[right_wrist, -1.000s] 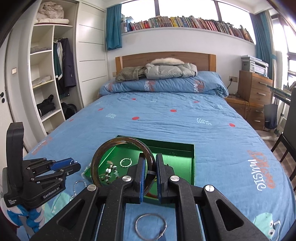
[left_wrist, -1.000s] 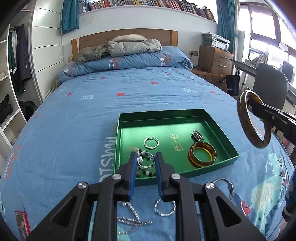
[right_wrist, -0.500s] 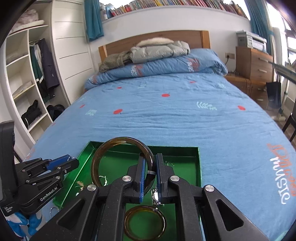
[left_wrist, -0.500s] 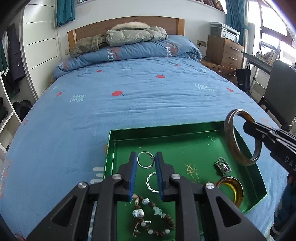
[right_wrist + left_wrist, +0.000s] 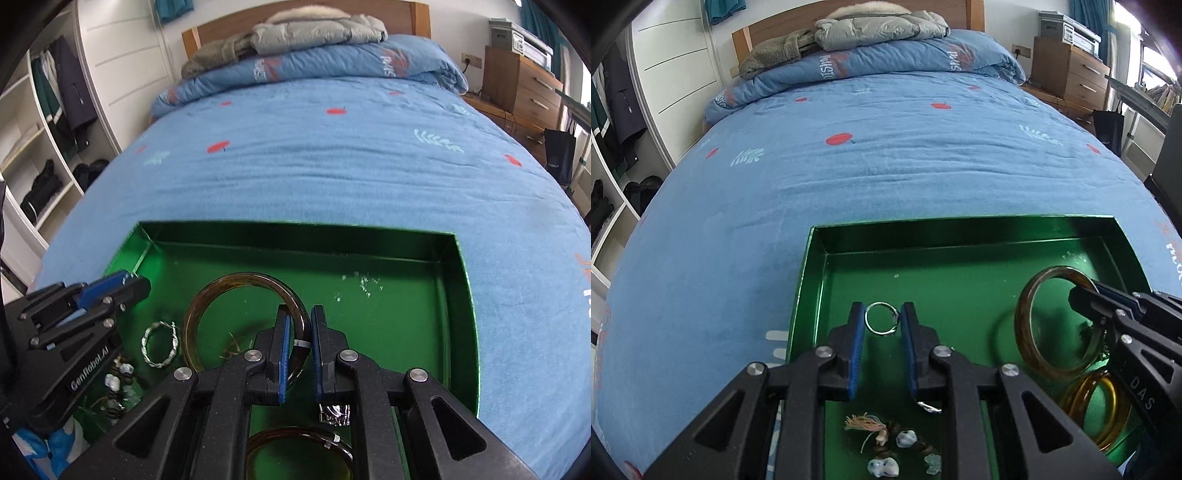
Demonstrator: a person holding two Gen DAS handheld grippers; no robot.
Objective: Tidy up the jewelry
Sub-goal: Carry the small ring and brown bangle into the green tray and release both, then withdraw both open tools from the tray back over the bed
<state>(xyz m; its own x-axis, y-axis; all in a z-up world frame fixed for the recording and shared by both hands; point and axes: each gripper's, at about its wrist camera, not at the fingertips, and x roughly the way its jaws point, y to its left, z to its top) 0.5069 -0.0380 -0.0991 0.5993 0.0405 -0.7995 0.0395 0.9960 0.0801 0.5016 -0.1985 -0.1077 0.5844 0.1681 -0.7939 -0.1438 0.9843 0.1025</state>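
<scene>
Holding a thin silver ring (image 5: pixel 882 318) between its blue pads, our left gripper (image 5: pixel 882 325) has its jaws narrowed to the ring's width, pinching it at both sides; our right gripper (image 5: pixel 298 343) has its jaws nearly closed on the rim of a brown bangle (image 5: pixel 236 291), which stands upright in the grip. A second ago both pieces were up over the bed, short of the tray; now both grippers have come forward and down, and the ring and the bangle hang above the floor of the green tray (image 5: pixel 960 230), neither clearly touching it. We judge that the carry is all but done and the release is the step at hand. Around the jaws, the tray already holds a second bangle (image 5: pixel 295 435) lying flat near the front edge, a small silver clasp-like piece (image 5: pixel 334 412) just beside it, a twisted silver ring (image 5: pixel 159 344) to the left, and a beaded bracelet (image 5: pixel 897 446) with a tassel under the left gripper. Beyond the tray is the blue bedspread (image 5: pixel 886 147), with folded coats at the headboard. For the task, two more pieces are about to join those already gathered; whether any jewelry is left on the bedspread we cannot tell from here.
</scene>
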